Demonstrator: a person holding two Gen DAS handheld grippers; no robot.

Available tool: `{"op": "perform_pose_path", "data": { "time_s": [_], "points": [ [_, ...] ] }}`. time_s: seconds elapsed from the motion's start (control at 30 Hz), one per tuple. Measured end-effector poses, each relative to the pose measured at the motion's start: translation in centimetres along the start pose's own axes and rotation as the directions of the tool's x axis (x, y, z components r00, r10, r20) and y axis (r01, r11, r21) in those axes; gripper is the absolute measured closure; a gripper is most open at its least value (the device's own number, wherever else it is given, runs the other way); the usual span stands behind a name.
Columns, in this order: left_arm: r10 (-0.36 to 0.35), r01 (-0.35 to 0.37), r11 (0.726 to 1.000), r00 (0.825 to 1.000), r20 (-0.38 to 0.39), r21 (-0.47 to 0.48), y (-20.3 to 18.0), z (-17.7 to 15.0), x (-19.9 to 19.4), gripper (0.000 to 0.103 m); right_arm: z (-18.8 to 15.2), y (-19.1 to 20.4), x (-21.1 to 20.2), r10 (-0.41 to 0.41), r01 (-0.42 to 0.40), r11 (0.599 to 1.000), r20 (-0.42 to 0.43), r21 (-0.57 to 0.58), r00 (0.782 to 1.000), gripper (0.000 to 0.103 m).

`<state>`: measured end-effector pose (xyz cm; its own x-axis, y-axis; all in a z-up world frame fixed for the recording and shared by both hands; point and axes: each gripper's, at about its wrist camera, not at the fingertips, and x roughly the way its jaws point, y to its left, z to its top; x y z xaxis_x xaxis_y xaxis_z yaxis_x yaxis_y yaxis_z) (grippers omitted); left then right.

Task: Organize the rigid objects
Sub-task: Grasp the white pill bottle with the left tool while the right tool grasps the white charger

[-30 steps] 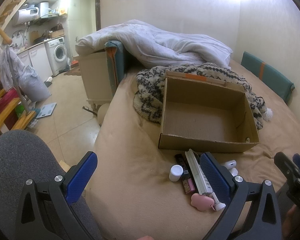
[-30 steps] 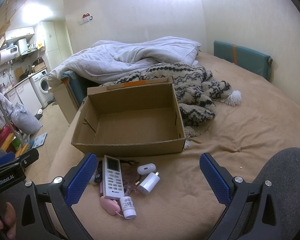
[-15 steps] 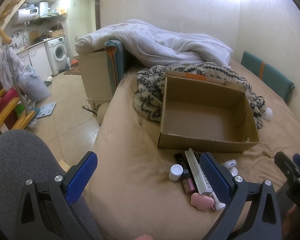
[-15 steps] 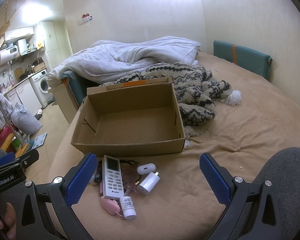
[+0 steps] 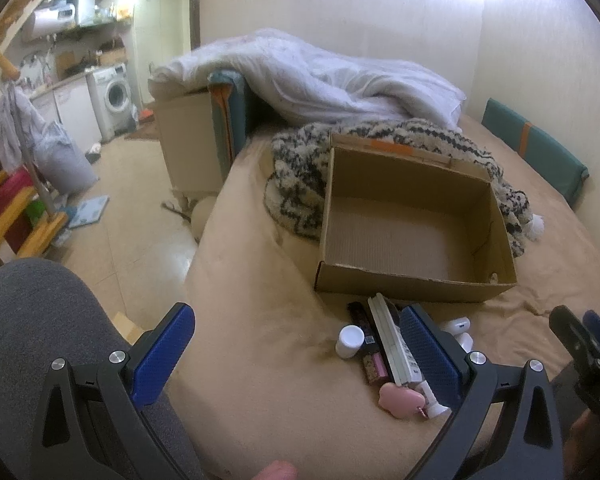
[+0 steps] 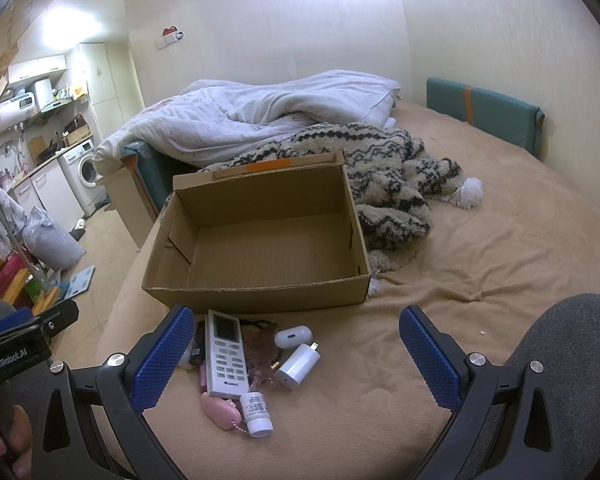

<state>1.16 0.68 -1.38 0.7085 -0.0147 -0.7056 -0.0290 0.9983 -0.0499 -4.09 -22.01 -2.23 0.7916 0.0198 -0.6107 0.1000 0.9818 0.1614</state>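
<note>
An open, empty cardboard box [image 6: 256, 300] sits on the tan bed; it also shows in the left wrist view [image 5: 416, 290]. In front of it lies a small pile: a white remote [image 6: 225, 354], a white earbud case [image 6: 293, 337], a white charger plug [image 6: 298, 365], a small white bottle [image 6: 257, 408], a pink keychain [image 6: 220, 410]. The left wrist view shows the remote [image 5: 390, 340], a white bottle [image 5: 349, 341] and the pink keychain [image 5: 401, 398]. My right gripper [image 6: 296, 360] is open just above the pile. My left gripper [image 5: 296, 354] is open, left of the pile.
A patterned fuzzy blanket [image 6: 388, 176] lies behind and right of the box, with a white duvet [image 6: 260, 116] beyond. A teal cushion [image 6: 484, 114] stands at the wall. The bed's left edge [image 5: 204, 248] drops to a tiled floor. My grey-clad knees sit in the near corners.
</note>
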Motion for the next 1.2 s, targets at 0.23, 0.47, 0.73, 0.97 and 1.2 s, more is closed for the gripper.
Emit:
{"op": "perform_pose_path", "data": {
  "time_s": [0.23,0.47,0.73,0.97,1.2],
  "points": [
    [0.023,-0.021,1.000,0.982,-0.190,0.014,0.1,1.8,3.5,0.001,1.5,-0.3,3.2,0.089,-0.086,0.996,-0.149,0.028,0.985,0.000],
    [0.027,-0.002,0.999,0.874,-0.485,0.052,-0.9,1.3,11.2,0.001,1.6,-1.8,9.1,0.138,-0.101,0.988,-0.365,0.117,0.921,0.000],
    [0.004,0.059,0.994,0.811,-0.585,0.089,-3.6,-0.2,14.7,0.016,1.9,-2.7,13.0,0.136,-0.081,0.988,-0.489,0.132,0.862,0.000],
    [-0.010,0.068,0.995,0.789,-0.614,0.071,-3.9,-0.4,16.8,0.036,0.4,-3.7,14.3,0.167,-0.071,0.977,-0.521,0.200,0.837,0.000],
    [-0.064,0.095,0.995,0.754,-0.654,0.012,-3.6,-0.7,18.5,0.070,0.2,-3.9,15.3,0.172,-0.063,0.974,-0.534,0.216,0.828,0.000]
  ]
}}
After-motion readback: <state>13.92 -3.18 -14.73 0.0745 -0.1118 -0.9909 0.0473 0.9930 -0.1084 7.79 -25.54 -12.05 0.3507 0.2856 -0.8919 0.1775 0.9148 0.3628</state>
